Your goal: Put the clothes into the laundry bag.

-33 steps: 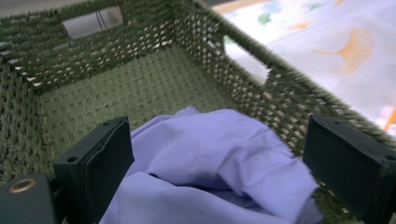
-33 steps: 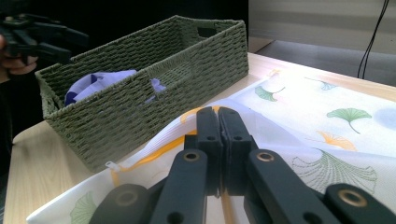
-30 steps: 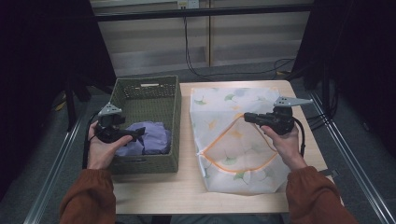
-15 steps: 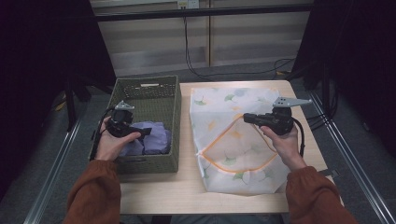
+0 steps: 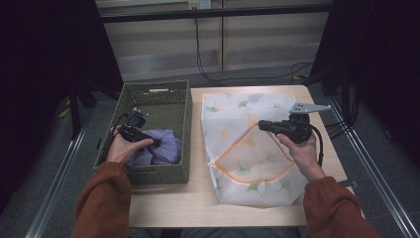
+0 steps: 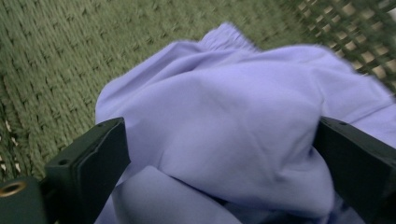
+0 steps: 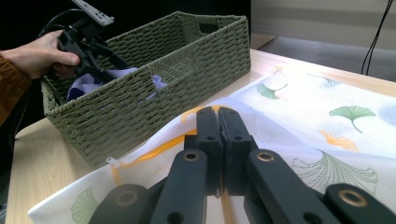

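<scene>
Here, in the high view, a green woven basket (image 5: 159, 99) stands on the left part of the wooden desk (image 5: 173, 206), and a white mesh laundry bag (image 5: 237, 111) printed with ginkgo leaves lies flat just to its right, its orange-edged zipper opening (image 5: 247, 158) gaping toward the near side. The left gripper (image 5: 154, 142) reaches into the near end of the basket, its tip down at a crumpled lavender garment (image 5: 166, 148) that lies there against the near wall. The right gripper (image 5: 261, 125) hovers over the middle of the bag, pointing left, with its tip at the upper edge of the zipper opening; a grey three-cornered plate sits on top of it. In the left gripper view, the lavender garment (image 6: 233, 140) bulges up between the two black jaws, which stand wide apart on either side of the bunched cloth; the left one meets the fabric's edge, though whether either presses on it cannot be told, and the basket's woven floor (image 6: 51, 51) shows behind. In the right gripper view, the right gripper (image 7: 218, 119) has its jaws pressed together on the orange-trimmed edge of the laundry bag (image 7: 355, 135), lifting a fold of white mesh off the desk. Farther left, the left gripper (image 7: 112, 63) dips over the basket's (image 7: 187, 60) rim, with lavender cloth (image 7: 79, 86) visible inside and through the handle slot.
</scene>
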The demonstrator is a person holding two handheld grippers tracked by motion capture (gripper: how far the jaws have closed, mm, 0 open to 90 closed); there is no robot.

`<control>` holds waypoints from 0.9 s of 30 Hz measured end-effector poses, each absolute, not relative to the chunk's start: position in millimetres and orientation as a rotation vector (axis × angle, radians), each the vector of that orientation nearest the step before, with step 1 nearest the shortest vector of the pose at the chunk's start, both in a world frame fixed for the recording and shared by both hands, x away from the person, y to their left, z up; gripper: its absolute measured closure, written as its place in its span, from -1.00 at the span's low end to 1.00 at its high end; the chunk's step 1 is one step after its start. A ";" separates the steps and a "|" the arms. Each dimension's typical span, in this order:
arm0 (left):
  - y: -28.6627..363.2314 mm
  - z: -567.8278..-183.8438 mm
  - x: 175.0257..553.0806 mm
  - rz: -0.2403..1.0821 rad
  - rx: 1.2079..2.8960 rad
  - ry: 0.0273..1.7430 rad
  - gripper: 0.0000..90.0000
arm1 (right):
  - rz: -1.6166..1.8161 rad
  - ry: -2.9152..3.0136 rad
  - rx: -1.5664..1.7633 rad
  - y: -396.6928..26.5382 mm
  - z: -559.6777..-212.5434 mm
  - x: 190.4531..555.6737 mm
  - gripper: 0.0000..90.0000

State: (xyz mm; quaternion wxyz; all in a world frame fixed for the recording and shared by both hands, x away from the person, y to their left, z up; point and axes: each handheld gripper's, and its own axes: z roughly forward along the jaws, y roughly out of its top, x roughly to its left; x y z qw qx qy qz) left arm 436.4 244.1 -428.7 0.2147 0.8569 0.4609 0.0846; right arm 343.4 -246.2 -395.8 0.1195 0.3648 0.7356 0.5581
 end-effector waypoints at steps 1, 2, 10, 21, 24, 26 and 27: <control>244.4 -430.9 437.8 0.212 2.395 1.288 -0.91 | 1.632 2.151 1.066 -246.3 -396.1 343.5 0.96; 244.4 -430.9 437.8 0.212 2.395 1.288 -0.92 | 1.631 2.152 1.069 -246.5 -396.3 343.9 0.96; 241.9 -448.9 445.1 0.188 2.497 1.359 -0.95 | 1.625 2.169 1.066 -244.6 -397.2 344.5 0.96; 236.0 -460.0 448.1 0.109 2.580 1.365 -0.96 | 1.615 2.182 1.064 -243.0 -396.4 344.9 0.96; 233.6 -460.4 446.2 0.123 2.592 1.334 -0.92 | 1.614 2.186 1.061 -242.7 -396.9 345.6 0.96; 232.7 -460.5 445.8 0.094 2.616 1.312 -0.91 | 1.613 2.189 1.064 -242.4 -397.4 346.1 0.96; 231.7 -461.9 445.6 0.091 2.607 1.311 -0.90 | 1.611 2.191 1.065 -242.1 -397.5 345.9 0.96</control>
